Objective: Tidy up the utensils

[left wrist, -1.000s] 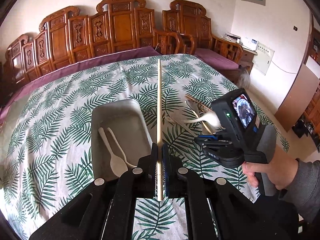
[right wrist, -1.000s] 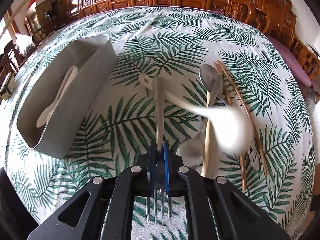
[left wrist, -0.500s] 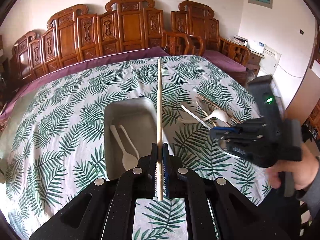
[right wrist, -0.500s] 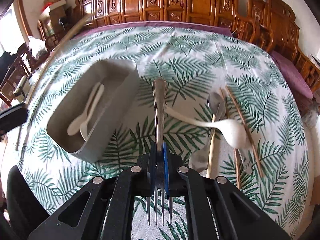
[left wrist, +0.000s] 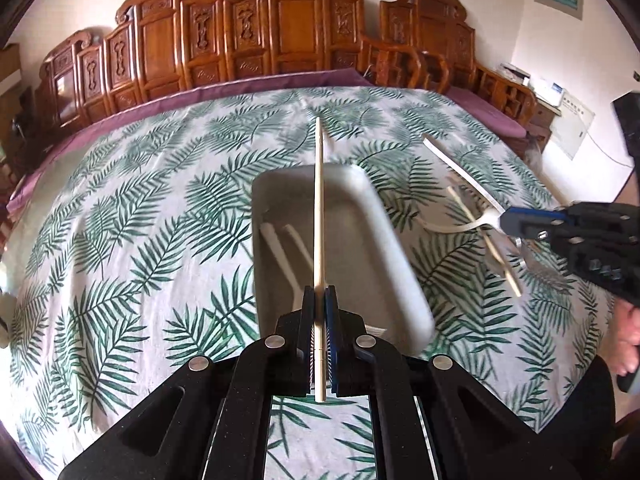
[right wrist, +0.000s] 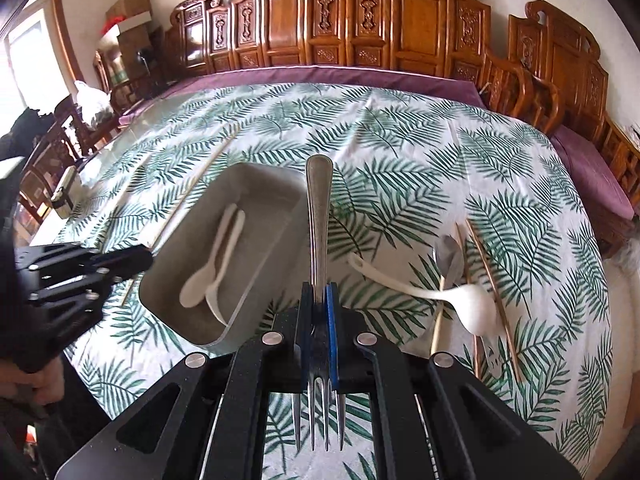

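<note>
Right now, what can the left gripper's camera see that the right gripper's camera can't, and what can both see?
Only the left view shows the left gripper up close, shut on a pale wooden chopstick. Only the right view shows the right gripper up close, shut on a metal fork with its tines toward the camera, and cardboard boxes by the wall. Both show the grey tray holding two white spoons, and the leaf-print tablecloth.

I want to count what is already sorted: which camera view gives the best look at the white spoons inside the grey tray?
The right wrist view: both white spoons lie in full sight, bowls included, in the grey tray. In the left wrist view, only the handles show; the chopstick and the left tongs cover the rest.
</note>
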A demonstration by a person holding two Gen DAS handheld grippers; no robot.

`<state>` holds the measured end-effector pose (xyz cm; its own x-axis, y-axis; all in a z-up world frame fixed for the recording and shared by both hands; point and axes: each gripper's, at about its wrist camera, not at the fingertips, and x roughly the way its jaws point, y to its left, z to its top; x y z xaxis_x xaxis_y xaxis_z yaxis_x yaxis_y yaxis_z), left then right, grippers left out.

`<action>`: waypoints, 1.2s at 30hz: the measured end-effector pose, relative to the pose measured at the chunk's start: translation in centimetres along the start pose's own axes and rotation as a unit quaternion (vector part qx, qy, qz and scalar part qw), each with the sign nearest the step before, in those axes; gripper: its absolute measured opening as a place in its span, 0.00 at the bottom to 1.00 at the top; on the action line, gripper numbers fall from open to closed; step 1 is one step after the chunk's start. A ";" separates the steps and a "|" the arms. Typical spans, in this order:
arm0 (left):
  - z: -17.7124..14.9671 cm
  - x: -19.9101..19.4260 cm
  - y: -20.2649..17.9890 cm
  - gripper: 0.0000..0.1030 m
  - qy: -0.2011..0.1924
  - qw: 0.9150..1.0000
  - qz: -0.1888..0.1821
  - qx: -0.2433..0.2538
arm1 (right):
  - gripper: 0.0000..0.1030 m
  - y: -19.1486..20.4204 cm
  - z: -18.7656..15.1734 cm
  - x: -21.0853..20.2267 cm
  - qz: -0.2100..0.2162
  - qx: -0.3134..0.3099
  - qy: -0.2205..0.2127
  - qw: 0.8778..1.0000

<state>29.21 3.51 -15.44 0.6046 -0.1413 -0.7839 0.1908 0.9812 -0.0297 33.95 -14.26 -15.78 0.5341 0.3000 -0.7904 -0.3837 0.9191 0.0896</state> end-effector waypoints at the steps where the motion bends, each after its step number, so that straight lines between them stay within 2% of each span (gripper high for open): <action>1: 0.0 0.3 0.3 0.04 0.003 1.000 0.000 -0.002 | 0.08 0.3 0.2 0.0 0.002 -0.002 -0.001 1.000; 10: 0.3 1.3 0.8 0.05 0.009 1.000 -0.001 -0.004 | 0.08 1.9 1.3 0.1 0.016 -0.004 -0.005 1.000; 19: 0.1 -0.6 2.0 0.08 -0.017 1.000 0.001 -0.015 | 0.08 3.9 2.4 1.5 0.029 -0.009 -0.002 1.000; 20: 0.1 -0.9 2.3 0.10 -0.019 1.000 0.001 -0.017 | 0.08 4.3 2.5 1.9 0.032 -0.009 -0.001 0.999; 22: 0.0 -1.7 2.9 0.22 -0.029 0.999 0.003 -0.019 | 0.08 5.0 2.8 2.5 0.035 -0.007 0.001 0.999; 26: -0.1 -2.9 4.1 0.24 -0.038 0.999 0.006 -0.024 | 0.08 6.2 3.3 3.8 0.045 0.003 0.004 0.999; 27: -0.1 -3.1 4.4 0.31 -0.040 0.999 0.009 -0.025 | 0.08 6.4 3.3 4.0 0.046 0.005 0.005 0.999; 30: -0.2 -3.9 5.3 0.34 -0.048 0.998 0.015 -0.029 | 0.08 7.3 3.6 5.1 0.049 0.009 0.011 0.999; 35: -0.6 -4.8 6.5 0.51 -0.058 0.998 0.024 -0.033 | 0.08 8.0 3.7 6.5 0.051 0.019 0.019 0.998; 36: -0.7 -4.9 6.7 0.58 -0.059 0.997 0.026 -0.034 | 0.08 8.1 3.7 6.8 0.049 0.021 0.021 0.998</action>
<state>26.99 10.86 -12.21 0.6994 -0.1004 -0.7077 0.1063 0.9937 -0.0359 37.25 -3.79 -18.15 0.4630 0.3796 -0.8010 -0.4010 0.8956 0.1927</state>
